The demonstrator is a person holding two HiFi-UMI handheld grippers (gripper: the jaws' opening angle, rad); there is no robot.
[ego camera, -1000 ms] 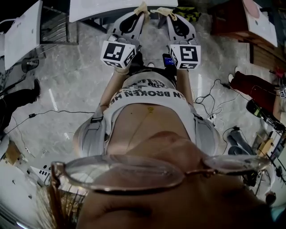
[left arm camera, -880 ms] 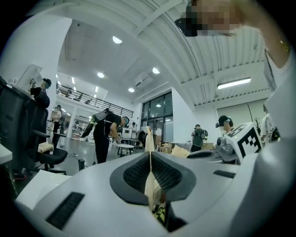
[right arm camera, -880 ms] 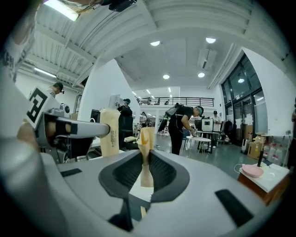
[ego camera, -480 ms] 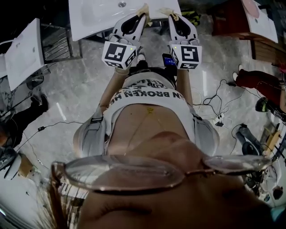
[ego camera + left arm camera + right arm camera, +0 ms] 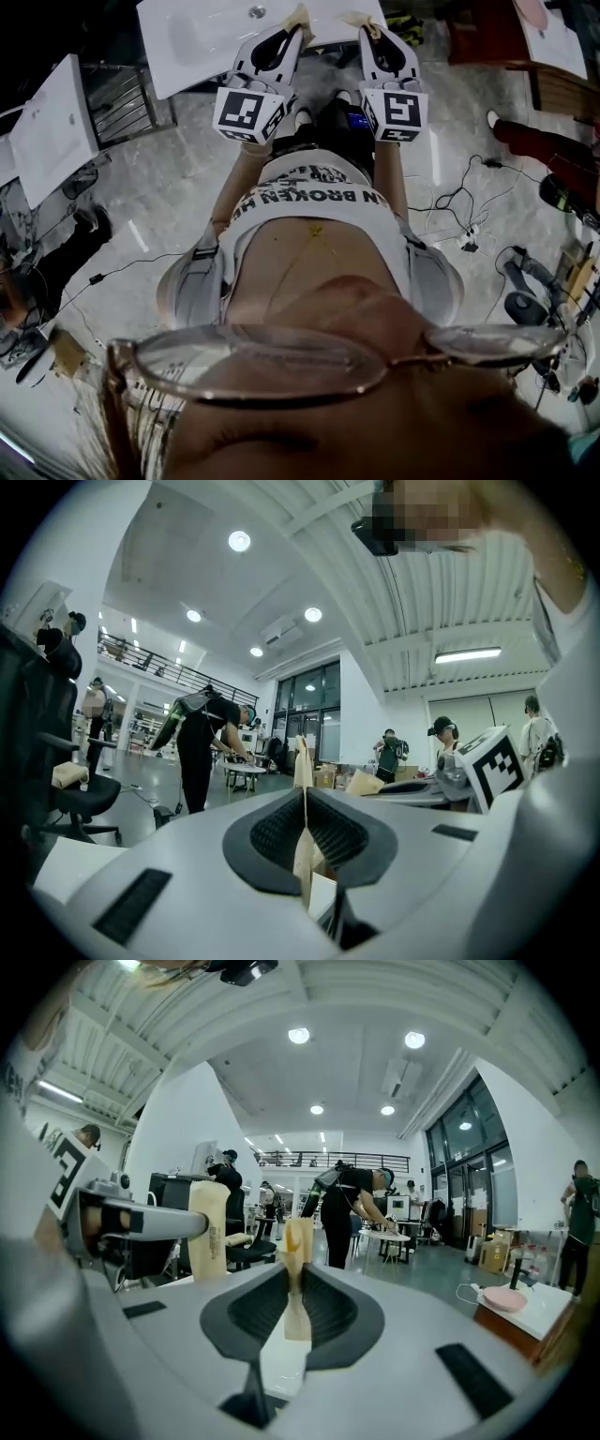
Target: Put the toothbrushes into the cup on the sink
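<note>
No toothbrush and no cup shows in any view. A white sink [image 5: 216, 33] with a round drain lies at the top of the head view, past both grippers. My left gripper [image 5: 298, 17] is held out in front of the person's waist, its taped tips over the sink's near edge, jaws shut with nothing between them. My right gripper [image 5: 361, 21] is beside it, level with it, tips together and empty. In the left gripper view the left gripper [image 5: 303, 761] points into a large hall. The right gripper [image 5: 297, 1241] faces the same hall.
A second white slab [image 5: 52, 127] and a metal rack [image 5: 122, 98] stand at the left. Cables [image 5: 459, 202] trail over the marble floor at the right. A person in black [image 5: 352, 1208] bends over a small table. An office chair [image 5: 70, 799] stands left.
The sink has slid further into the head view from the top, and the floor clutter has shifted. Both grippers keep the same pose, side by side, jaws unchanged.
</note>
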